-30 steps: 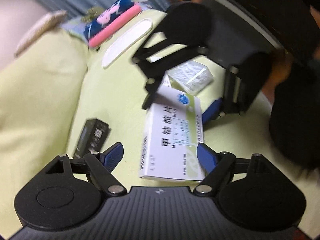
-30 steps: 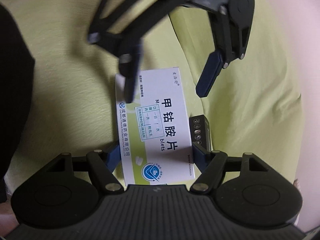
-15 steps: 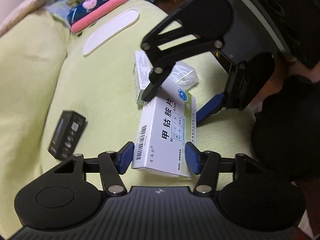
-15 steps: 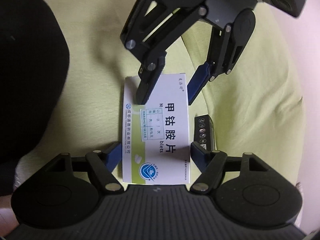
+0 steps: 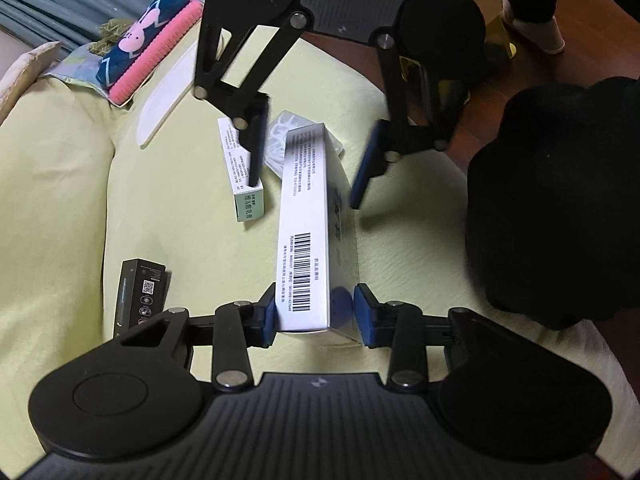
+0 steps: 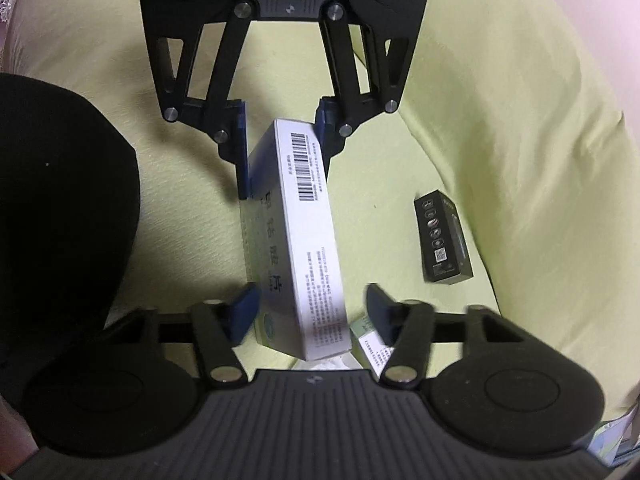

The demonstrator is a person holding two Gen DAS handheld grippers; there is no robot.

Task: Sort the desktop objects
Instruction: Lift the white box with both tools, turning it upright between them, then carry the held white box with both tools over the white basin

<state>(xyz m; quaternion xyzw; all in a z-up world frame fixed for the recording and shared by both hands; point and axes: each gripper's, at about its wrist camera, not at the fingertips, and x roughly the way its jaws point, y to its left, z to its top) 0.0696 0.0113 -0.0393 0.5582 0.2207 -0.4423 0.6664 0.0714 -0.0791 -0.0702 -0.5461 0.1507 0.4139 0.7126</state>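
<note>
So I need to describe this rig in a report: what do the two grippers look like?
Both match: the left gripper and right gripper have matte black ribbed bodies, round black side discs, black linkage arms with silver pivot pins, and blue finger pads. No cables show.

Black ribbed grippers, silver screws, blue-padded fingers [image 5: 270, 312]; seemingly dark clothing.

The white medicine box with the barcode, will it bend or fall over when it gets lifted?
Probably not bend: the white medicine box looks like stiff cardboard with crisp flat sides. It is likely light, so the left gripper can hold it by one end. It stands on a narrow edge, so it could tip or swing, since the right gripper is open around the far end.
</note>
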